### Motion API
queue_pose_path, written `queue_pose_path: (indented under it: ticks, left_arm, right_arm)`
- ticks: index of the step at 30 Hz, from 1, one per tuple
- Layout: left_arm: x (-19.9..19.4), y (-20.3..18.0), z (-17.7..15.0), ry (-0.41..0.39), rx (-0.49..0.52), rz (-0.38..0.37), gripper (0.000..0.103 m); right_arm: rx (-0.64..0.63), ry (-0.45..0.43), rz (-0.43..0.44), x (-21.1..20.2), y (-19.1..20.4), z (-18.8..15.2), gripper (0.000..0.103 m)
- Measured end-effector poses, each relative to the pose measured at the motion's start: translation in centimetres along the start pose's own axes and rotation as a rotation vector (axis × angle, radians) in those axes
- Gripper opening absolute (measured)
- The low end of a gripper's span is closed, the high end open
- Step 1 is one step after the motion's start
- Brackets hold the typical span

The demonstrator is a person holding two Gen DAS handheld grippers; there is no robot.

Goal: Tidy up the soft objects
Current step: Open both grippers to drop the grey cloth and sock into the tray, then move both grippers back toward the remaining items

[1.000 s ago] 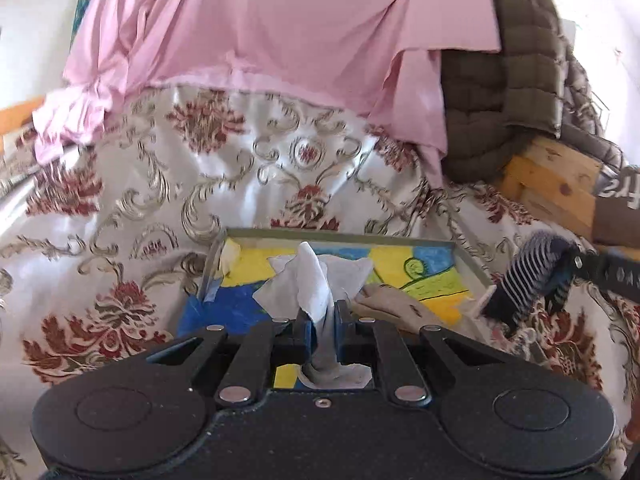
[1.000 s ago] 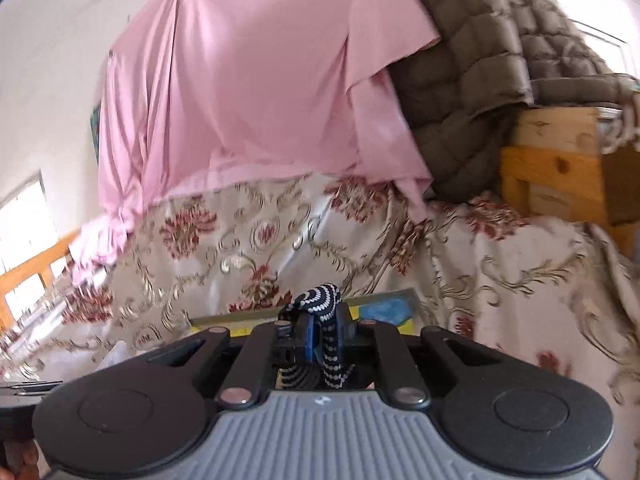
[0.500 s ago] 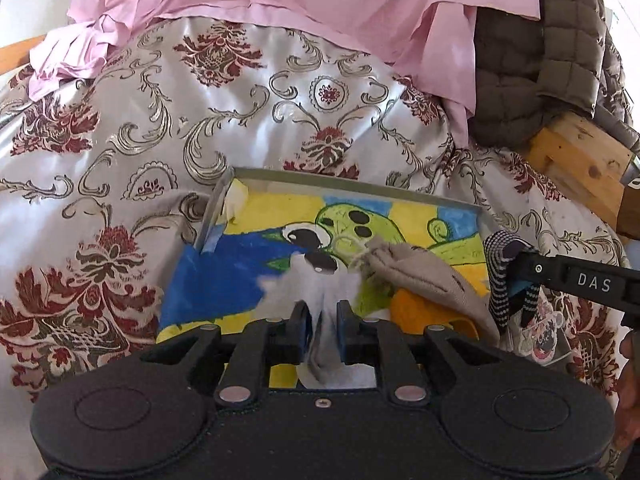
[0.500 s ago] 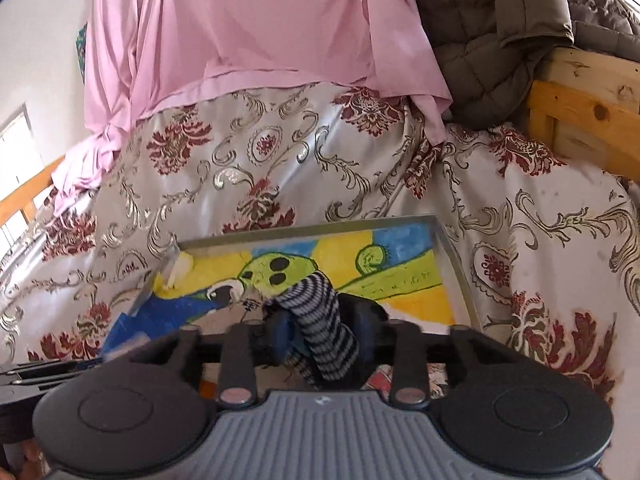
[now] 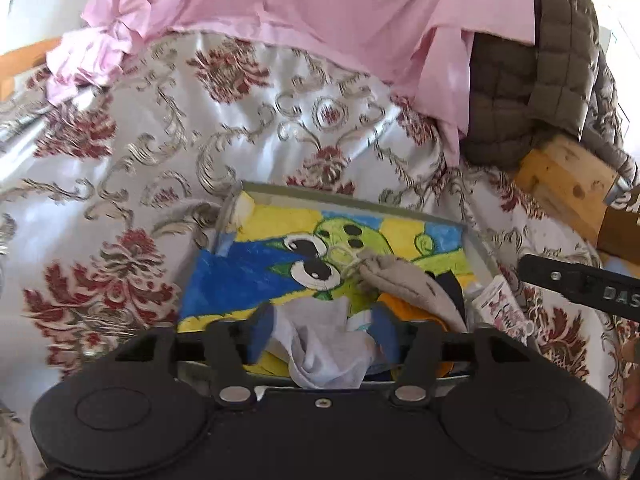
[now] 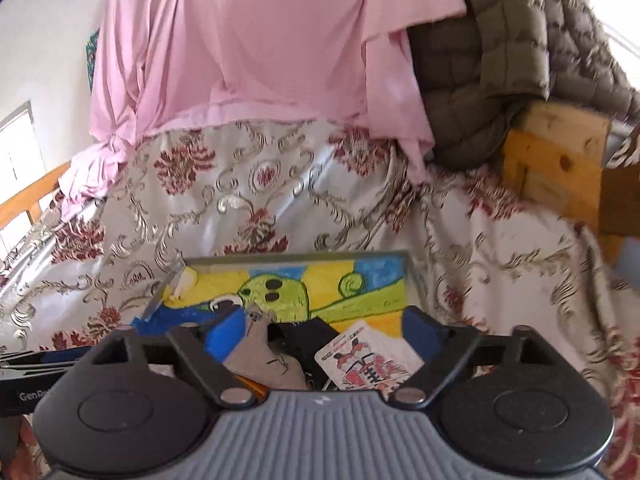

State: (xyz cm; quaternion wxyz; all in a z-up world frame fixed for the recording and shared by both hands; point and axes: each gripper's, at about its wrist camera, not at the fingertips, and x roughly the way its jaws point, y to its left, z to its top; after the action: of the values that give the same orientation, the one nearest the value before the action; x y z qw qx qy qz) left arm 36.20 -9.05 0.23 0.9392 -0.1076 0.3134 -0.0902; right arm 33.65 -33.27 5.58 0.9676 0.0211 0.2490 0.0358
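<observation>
A shallow tray (image 5: pixel 352 196) with a bright yellow, blue and green drawing on its floor lies on the bed. My left gripper (image 5: pixel 322 332) hovers over its near edge with the jaws opening. A grey-white sock (image 5: pixel 328 356) lies slack between the blue pads, which do not press on it. A beige sock (image 5: pixel 404 280), something orange (image 5: pixel 404 312) and a white-and-red patterned sock (image 5: pixel 500 304) sit at the tray's right end. My right gripper (image 6: pixel 320 328) is over that pile with its jaws opening wide and gripping nothing. Below it lie the beige sock (image 6: pixel 260 360) and the patterned sock (image 6: pixel 372 364).
The tray rests on a white bedspread with red flowers (image 5: pixel 120 200). Behind it hang a pink sheet (image 5: pixel 320 12) and a brown quilted jacket (image 5: pixel 540 80). A wooden bed frame (image 5: pixel 568 184) stands at the right. A cardboard box (image 6: pixel 620 200) is beyond it.
Both grippers came down over the tray and opened. The grey-white sock slumped out of the left grip. The black-and-white striped sock left the right jaws and is no longer seen.
</observation>
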Motion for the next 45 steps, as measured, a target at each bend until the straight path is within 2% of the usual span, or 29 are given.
queue_pose_path:
  ticks: [6,12,20,26,32,40,45]
  left_arm:
    - [-4.9,-0.1,0.5,-0.054,0.003,0.014,0.086]
    - [-11.2,-0.5,0.6,-0.147,0.029,0.011,0.101]
    - [-19.1,-0.2,-1.6,-0.240,0.101,0.002,0.102]
    - [-22.7,1.2,-4.6,-0.281,0.089,0.002,0.102]
    - [-23.9,2.6,-9.3,-0.257,0.068,0.026,0.102]
    - [-22.5,3.4,-15.1,-0.158,0.141,0.047,0.102]
    - [-21.6,3.8,-16.9,-0.118,0.159,0.078,0.102]
  right_arm:
    - [-0.036,-0.069,-0.006,-5.3,0.8,0.8,0.102]
    - [-0.032,-0.131,-0.011,-11.2,1.7,0.7,0.103]
    - [-0.018,-0.214,-0.027,-18.1,3.0,-2.3,0.103]
    - [0.002,-0.259,-0.040,-21.7,4.1,-5.7,0.103]
    - [0.028,-0.262,-0.056,-23.4,5.6,-10.0,0.103]
    - [0.048,-0.175,-0.110,-22.2,6.5,-15.4,0.103]
    - [0.060,-0.129,-0.148,-21.2,6.2,-17.9,0.103]
